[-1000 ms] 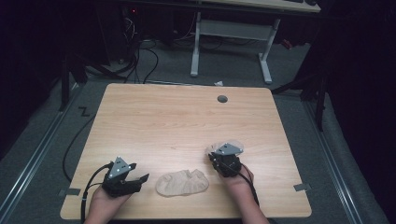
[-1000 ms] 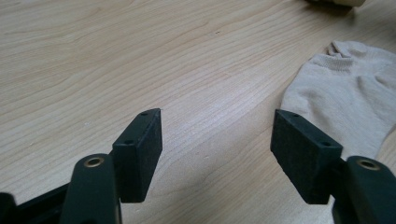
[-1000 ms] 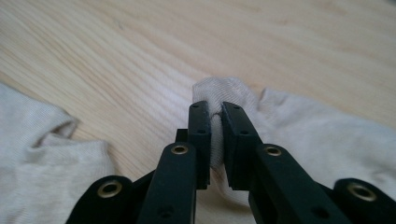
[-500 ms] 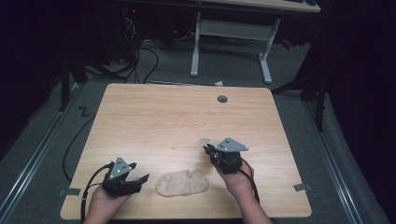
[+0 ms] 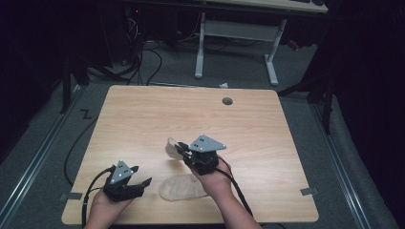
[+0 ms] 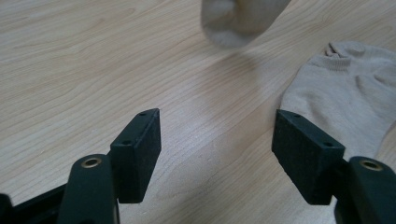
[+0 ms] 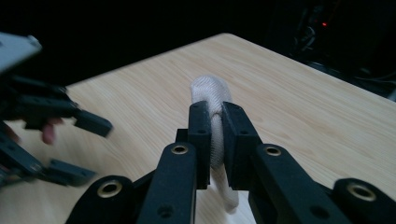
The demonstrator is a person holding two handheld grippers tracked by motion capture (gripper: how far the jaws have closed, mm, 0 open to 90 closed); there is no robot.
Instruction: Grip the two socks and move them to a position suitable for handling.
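Two beige socks show in the high view: one sock (image 5: 183,187) lies flat on the wooden table (image 5: 143,124) between the two hands, just to the right of the left gripper (image 5: 138,177), whose jaws stand spread and empty; the other, a lifted sock (image 5: 171,147), hangs off the table pinched in the right gripper (image 5: 182,149), ahead of the flat one. From the left gripper view, its black jaws are wide apart over bare wood, the flat sock (image 6: 345,100) touching the right-hand jaw's outer side, the lifted sock (image 6: 240,21) hanging farther ahead. From the right gripper view, its jaws are pressed together on the lifted sock (image 7: 210,100), whose bunched end rises above them, with the left gripper (image 7: 88,149) off to the left.
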